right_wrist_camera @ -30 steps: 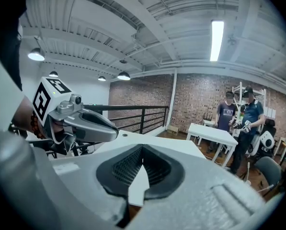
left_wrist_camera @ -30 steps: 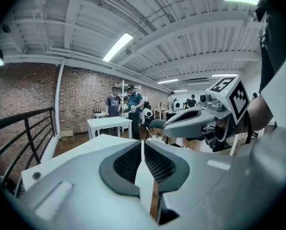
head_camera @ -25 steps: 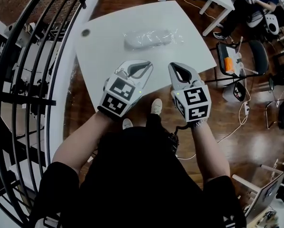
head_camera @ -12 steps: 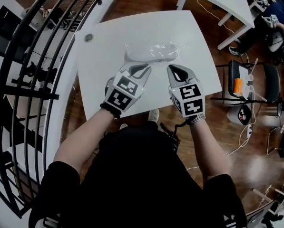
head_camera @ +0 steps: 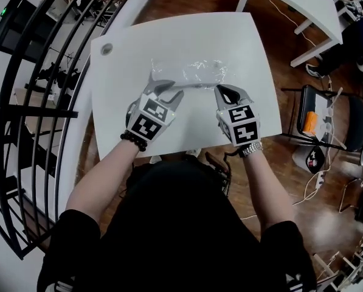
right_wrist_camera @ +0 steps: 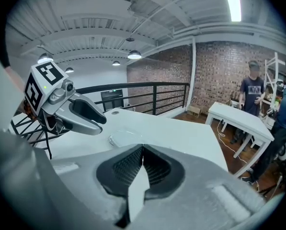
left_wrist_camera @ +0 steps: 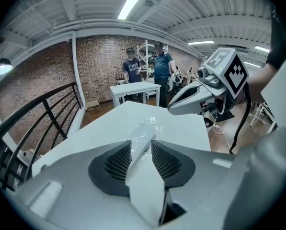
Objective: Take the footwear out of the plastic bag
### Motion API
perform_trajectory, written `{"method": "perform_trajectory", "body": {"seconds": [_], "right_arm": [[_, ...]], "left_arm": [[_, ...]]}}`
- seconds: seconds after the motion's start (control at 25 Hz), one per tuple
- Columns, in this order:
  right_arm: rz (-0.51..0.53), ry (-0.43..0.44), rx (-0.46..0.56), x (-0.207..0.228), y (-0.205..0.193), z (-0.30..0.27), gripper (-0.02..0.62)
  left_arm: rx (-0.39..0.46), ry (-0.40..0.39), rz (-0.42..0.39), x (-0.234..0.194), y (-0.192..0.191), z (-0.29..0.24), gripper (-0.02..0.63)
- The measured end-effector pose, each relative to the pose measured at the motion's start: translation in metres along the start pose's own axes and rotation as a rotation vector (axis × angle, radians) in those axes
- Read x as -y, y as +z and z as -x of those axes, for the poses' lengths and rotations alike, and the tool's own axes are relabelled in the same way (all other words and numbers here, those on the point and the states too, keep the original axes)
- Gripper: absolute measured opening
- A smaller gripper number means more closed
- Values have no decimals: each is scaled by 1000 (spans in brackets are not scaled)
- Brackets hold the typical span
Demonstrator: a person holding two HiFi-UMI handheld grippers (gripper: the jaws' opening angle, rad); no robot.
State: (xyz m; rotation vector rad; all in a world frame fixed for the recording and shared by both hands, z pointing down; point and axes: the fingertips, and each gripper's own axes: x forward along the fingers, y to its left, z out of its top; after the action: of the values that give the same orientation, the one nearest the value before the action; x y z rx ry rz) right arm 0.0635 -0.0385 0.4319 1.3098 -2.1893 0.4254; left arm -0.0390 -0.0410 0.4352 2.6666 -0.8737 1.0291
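Now the left gripper (head_camera: 167, 89) has just been opening its fingers, and the near end of the plastic bag (head_camera: 190, 73) on the bench (head_camera: 236, 41) sits at their gap, unpinched. The right gripper (head_camera: 227, 90) has its fingers closed on nothing, just beside the bag's other end.

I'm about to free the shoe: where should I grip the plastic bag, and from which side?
Likely the loose, crinkled film at the plastic bag's right end, coming from the table's near edge. The bag lies flat and crosswise; its middle looks filled by the footwear, so that slack film offers a pinch.
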Motion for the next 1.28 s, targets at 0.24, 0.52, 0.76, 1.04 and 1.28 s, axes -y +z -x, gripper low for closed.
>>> {"method": "perform_trajectory", "body": {"seconds": [0.24, 0.52, 0.76, 1.04, 1.28], "right_arm": [[-23, 31, -76, 18, -9, -28, 35], [-22, -19, -156, 38, -12, -50, 46], [0, -95, -239, 50, -18, -46, 46], [78, -131, -335, 66, -34, -52, 46], [142, -48, -373, 78, -48, -70, 69]], "left_arm": [[-38, 10, 35, -23, -15, -19, 163], [-48, -30, 40, -48, -23, -35, 172], [-32, -86, 44, -56, -25, -35, 172], [-30, -98, 86, -69, -35, -43, 172], [-75, -49, 114, -73, -41, -57, 172]]}}
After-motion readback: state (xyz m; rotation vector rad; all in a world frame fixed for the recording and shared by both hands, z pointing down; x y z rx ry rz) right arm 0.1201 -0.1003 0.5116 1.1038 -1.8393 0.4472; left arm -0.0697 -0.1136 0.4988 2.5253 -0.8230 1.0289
